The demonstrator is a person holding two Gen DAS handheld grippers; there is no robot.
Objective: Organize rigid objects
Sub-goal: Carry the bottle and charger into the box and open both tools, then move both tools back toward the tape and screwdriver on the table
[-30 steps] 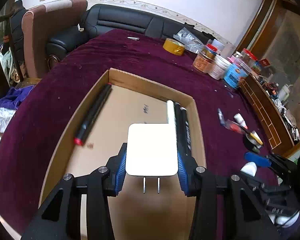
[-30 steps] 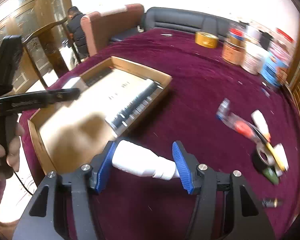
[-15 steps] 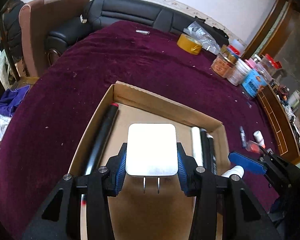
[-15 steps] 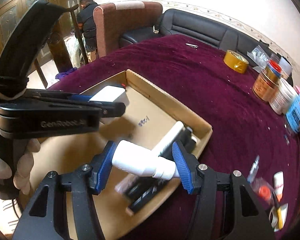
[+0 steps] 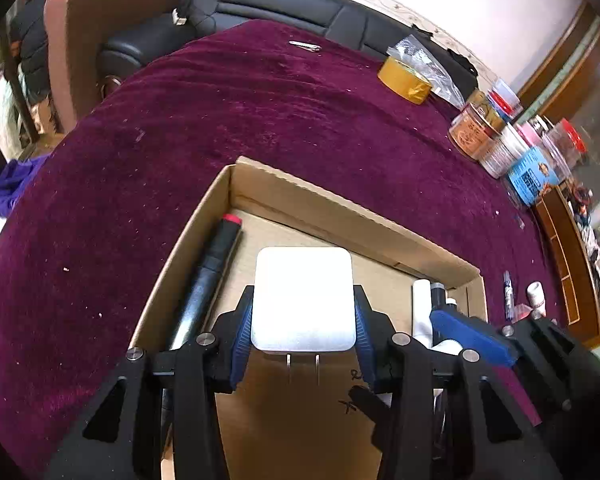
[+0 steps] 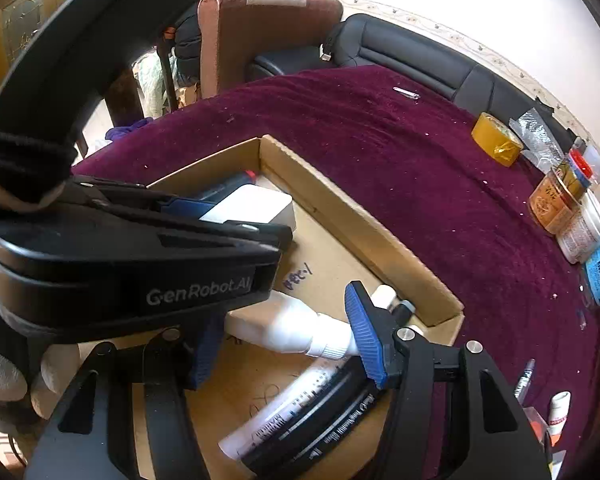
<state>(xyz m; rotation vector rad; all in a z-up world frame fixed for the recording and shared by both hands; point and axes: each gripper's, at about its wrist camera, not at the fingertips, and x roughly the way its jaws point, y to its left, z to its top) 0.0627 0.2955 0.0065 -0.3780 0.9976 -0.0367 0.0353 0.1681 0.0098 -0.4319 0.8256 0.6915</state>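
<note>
While over cardboard box (image 5: pixel 352 216), left tool (image 5: pixel 303 320) clamps white charger (image 5: pixel 304 300); right tool (image 6: pixel 288 336) clamps white bottle (image 6: pixel 296 326).

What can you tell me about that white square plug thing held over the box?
The charger is a flat, white block with rounded corners, smooth and plastic-looking. Two thin metal prongs stick out of one edge, pointing back toward the camera in the left wrist view. The left gripper clamps it by its two side edges between blue-padded fingers. It hangs above the floor of the cardboard box, between a black marker and some pens, touching only the fingers.
</note>
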